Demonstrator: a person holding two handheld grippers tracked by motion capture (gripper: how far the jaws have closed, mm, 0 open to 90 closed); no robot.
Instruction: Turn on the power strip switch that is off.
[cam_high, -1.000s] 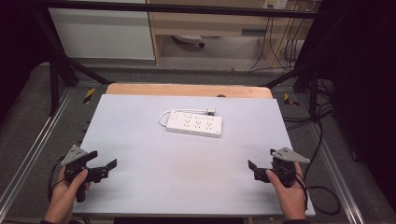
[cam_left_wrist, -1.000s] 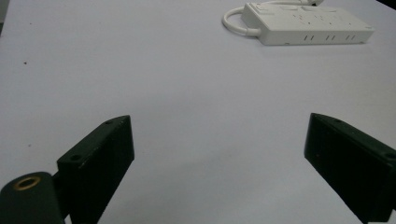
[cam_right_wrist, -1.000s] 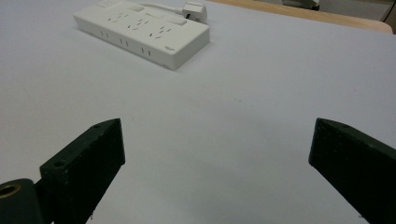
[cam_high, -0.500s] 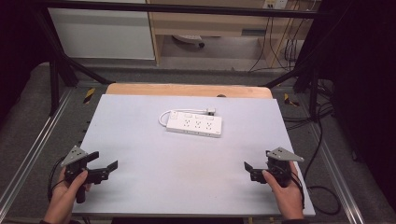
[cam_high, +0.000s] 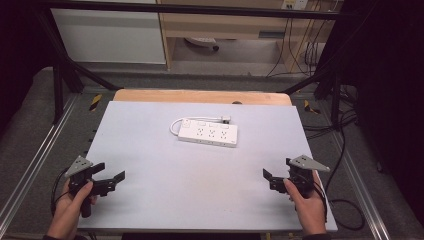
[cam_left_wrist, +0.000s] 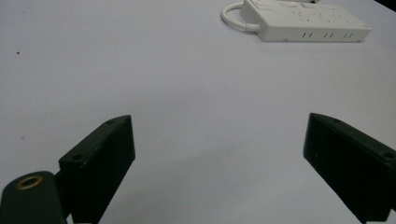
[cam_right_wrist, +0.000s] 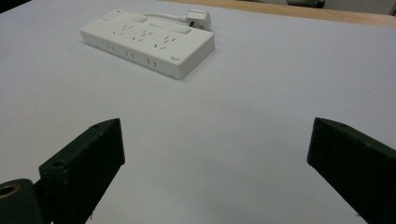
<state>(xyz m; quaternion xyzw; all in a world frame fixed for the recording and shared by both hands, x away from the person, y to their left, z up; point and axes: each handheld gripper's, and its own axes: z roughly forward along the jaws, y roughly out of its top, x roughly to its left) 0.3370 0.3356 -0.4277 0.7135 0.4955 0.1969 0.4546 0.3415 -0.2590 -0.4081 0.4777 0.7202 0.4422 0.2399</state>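
High view: we see a white power strip (cam_high: 208, 134) lying flat on the pale table (cam_high: 150, 150), slightly beyond its centre, with its cord looped at the left end and its plug (cam_high: 226, 119) resting just behind it. The left gripper (cam_high: 111, 181) sits near the table's near left corner and the right gripper (cam_high: 270, 178) near the near right corner, each held by a hand. Both are well apart from the strip.

Left gripper view: we see both jaws spread wide over bare table, holding nothing. The power strip (cam_left_wrist: 306, 21) lies far ahead, upper right.

Right gripper view: we see the jaws likewise wide apart and empty. The power strip (cam_right_wrist: 147, 42) lies ahead, upper left, its plug (cam_right_wrist: 198, 18) beyond.
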